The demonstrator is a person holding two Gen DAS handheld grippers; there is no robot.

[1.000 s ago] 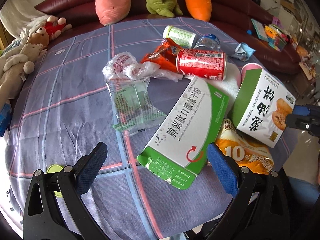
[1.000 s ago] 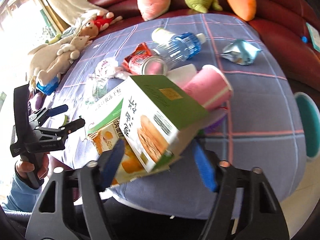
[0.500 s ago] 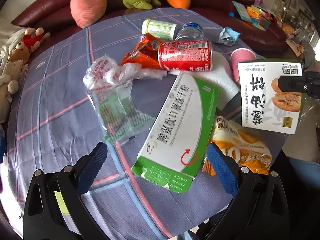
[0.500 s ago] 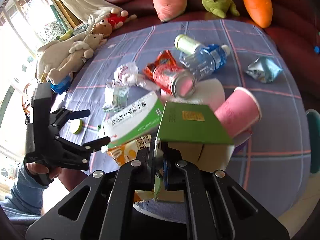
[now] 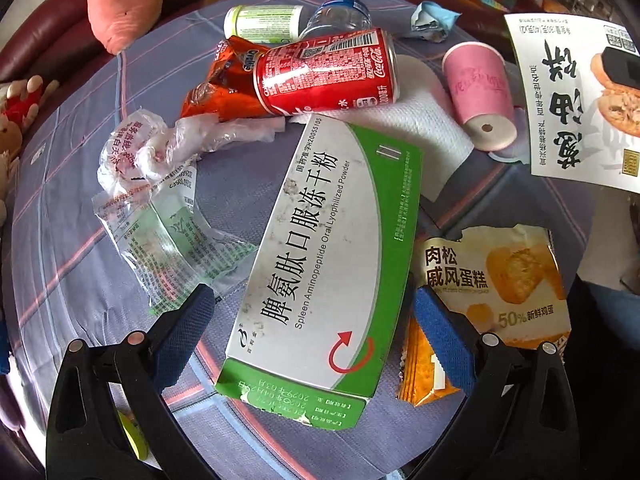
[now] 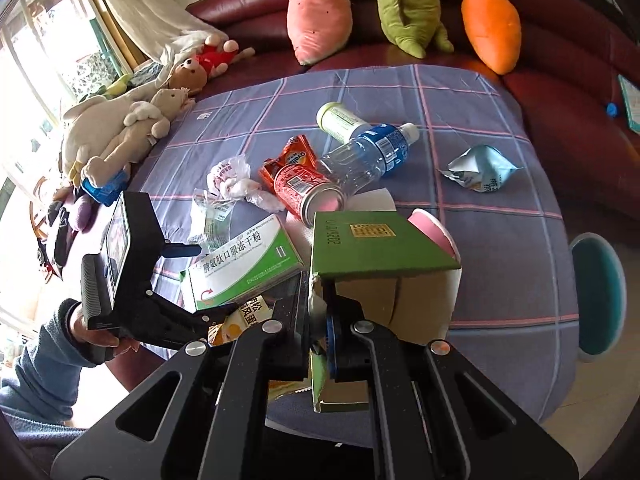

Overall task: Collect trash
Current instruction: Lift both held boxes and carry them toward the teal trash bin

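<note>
3 plush toys (image 6: 404,4) on maroon sofa (image 6: 560,92); checked tablecloth (image 6: 500,216); teal stool (image 6: 600,296).

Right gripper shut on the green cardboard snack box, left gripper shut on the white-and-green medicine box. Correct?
Not quite. The left gripper is open: the left wrist view shows its blue pads either side of the flat white-and-green medicine box, with gaps. The right gripper is indeed shut on the green cardboard snack box.
</note>
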